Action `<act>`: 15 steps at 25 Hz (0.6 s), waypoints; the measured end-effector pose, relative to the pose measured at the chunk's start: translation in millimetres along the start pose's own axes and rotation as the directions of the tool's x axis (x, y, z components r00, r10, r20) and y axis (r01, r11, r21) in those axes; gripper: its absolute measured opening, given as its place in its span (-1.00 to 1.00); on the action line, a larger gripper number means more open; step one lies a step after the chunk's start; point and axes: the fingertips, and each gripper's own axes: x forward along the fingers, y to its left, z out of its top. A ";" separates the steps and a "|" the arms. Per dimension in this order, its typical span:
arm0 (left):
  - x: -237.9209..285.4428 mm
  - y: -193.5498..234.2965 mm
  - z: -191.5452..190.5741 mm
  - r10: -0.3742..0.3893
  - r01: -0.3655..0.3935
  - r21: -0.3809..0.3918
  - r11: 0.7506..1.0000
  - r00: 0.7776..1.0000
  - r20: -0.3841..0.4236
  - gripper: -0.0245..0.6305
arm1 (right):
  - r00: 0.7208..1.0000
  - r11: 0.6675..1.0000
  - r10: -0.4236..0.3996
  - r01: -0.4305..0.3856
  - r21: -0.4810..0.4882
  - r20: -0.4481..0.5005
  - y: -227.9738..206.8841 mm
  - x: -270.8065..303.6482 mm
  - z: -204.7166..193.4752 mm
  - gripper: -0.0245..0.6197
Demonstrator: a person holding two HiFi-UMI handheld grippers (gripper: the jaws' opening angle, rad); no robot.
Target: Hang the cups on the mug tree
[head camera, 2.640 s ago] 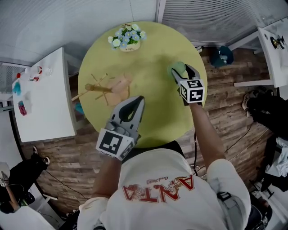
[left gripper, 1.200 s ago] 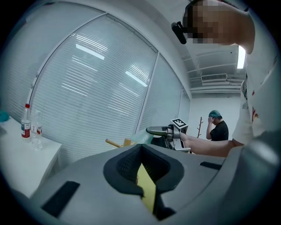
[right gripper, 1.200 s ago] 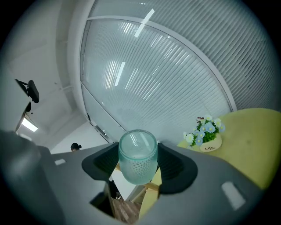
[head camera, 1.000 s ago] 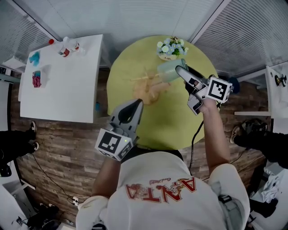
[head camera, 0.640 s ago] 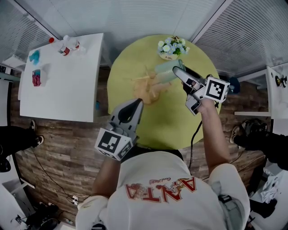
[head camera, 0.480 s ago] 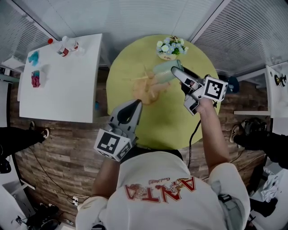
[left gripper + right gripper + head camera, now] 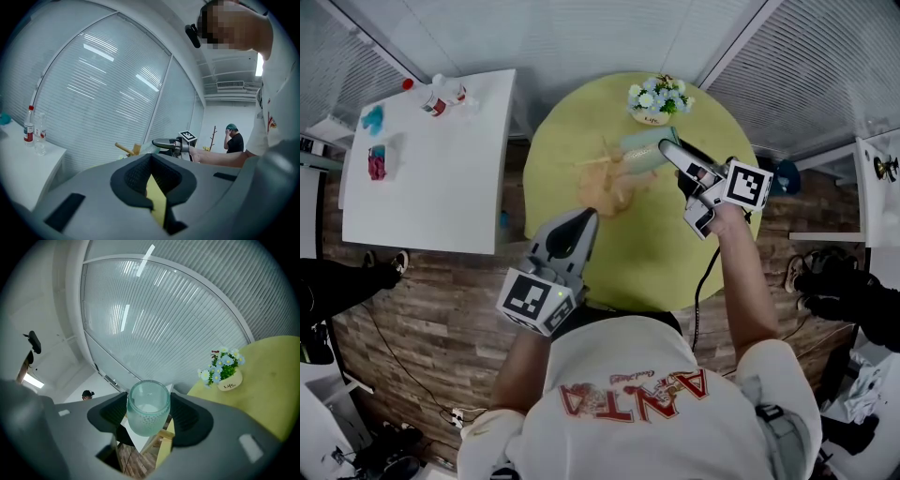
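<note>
Looking down on the table (image 7: pixel 656 253), I see the tree (image 7: pixel 598 161) on its far-left part. My right gripper (image 7: pixel 667 150), jaws wide and clamped on the cup (image 7: pixel 148 409), holds it tipped on its side just right of the pegs, long axis running left toward them. My left gripper (image 7: pixel 578 223) hangs closed and empty over the near edge, so the right is the nearer hand; the cup's handle, which I judge must meet a peg, I cannot make out.
</note>
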 end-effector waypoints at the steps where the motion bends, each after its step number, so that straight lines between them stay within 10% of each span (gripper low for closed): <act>1: -0.4 0.0 -0.5 0.001 -0.001 0.000 1.000 1.000 0.000 -0.90 | 1.000 1.000 0.003 -0.003 0.000 0.006 0.5 -0.3 0.6 -0.09; 15: -2.9 -7.8 2.9 -0.020 0.020 0.016 1.000 1.000 0.007 -0.90 | 0.979 0.987 -0.081 0.105 -0.120 0.189 7.9 -49.9 24.2 -0.04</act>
